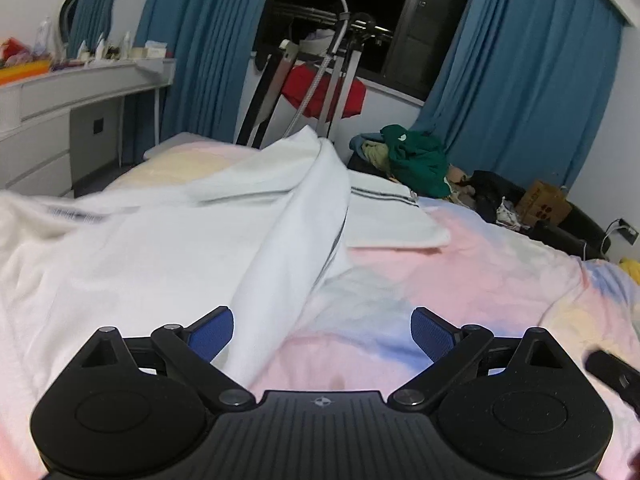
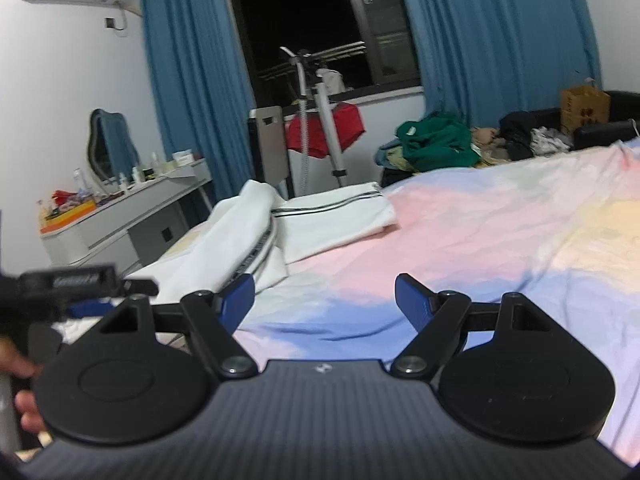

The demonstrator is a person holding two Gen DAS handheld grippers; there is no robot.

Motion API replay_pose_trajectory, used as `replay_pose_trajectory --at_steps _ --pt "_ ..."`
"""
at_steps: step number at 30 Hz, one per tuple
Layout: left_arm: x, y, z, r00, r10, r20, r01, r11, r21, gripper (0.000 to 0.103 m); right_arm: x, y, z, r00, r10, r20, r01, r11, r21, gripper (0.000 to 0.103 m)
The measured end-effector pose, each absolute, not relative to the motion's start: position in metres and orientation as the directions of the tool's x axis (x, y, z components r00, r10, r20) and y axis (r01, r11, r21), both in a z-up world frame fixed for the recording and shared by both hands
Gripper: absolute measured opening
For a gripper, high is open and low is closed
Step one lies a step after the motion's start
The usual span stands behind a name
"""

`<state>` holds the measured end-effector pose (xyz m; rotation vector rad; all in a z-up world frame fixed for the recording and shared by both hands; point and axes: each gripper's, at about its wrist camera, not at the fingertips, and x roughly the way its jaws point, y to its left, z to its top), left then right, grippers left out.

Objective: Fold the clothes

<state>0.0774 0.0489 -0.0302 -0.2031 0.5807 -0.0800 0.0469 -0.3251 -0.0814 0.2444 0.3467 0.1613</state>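
Note:
A white garment (image 1: pixel 160 248) lies spread on the bed, with a raised fold (image 1: pixel 296 240) running toward me. My left gripper (image 1: pixel 322 332) is open just above the bed; the near end of that fold lies between its blue pads (image 1: pixel 212 334), close to the left one and not pinched. A folded white piece with black stripes (image 1: pixel 388 216) lies flat beyond. My right gripper (image 2: pixel 326 300) is open over the pastel bedsheet (image 2: pixel 460 240), with nothing between its fingers. The white garment (image 2: pixel 240 232) is to its left, and the left gripper (image 2: pixel 80 284) shows blurred there.
A pile of green and dark clothes (image 1: pixel 420 156) lies past the bed's far edge, beside a cardboard box (image 1: pixel 544 202). A garment stand with red cloth (image 1: pixel 324 88) is by the window. A grey dresser (image 1: pixel 60 120) runs along the left. A hand (image 2: pixel 24 392) shows at the lower left.

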Motion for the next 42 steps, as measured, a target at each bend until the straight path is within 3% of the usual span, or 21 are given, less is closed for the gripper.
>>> replay_pose_trajectory --at_steps 3,9,14,20,24,29,35,42 --pt "0.121 0.047 -0.029 0.843 -0.097 -0.529 0.008 0.986 -0.168 0.094 0.055 -0.332 -0.085 0.923 0.19 -0.334 -0.088 0.951 0.297 0.079" --pt "0.248 0.044 -0.025 0.848 -0.126 -0.515 0.0 0.971 -0.237 0.091 0.086 -0.347 -0.105 0.902 0.174 -0.396 -0.025 0.935 0.354 0.079" --pt "0.356 0.024 -0.031 0.845 -0.087 -0.527 -0.035 0.976 -0.216 0.075 0.119 -0.363 -0.133 0.875 0.164 -0.456 0.041 0.912 0.407 0.079" --pt "0.449 -0.006 -0.041 0.833 -0.01 -0.553 -0.055 0.993 -0.102 0.056 0.148 -0.375 -0.161 0.841 0.194 -0.505 0.087 0.873 0.479 0.079" --pt "0.478 -0.024 -0.053 0.806 0.053 -0.589 -0.038 0.999 0.038 0.006 0.157 -0.376 -0.176 0.826 0.209 -0.523 0.096 0.863 0.497 0.079" --pt "0.444 -0.033 -0.037 0.845 0.008 -0.534 0.02 0.999 0.047 0.004 0.163 -0.375 -0.181 0.825 0.212 -0.523 0.096 0.861 0.5 0.079" --pt "0.326 -0.052 0.007 0.891 -0.122 -0.438 0.196 0.972 0.127 0.003 0.154 -0.375 -0.169 0.85 0.206 -0.485 0.072 0.866 0.495 0.079" --pt "0.174 -0.057 0.014 0.862 -0.285 -0.419 0.334 0.942 0.046 0.002 0.126 -0.378 -0.143 0.9 0.207 -0.383 0.017 0.862 0.506 0.079"
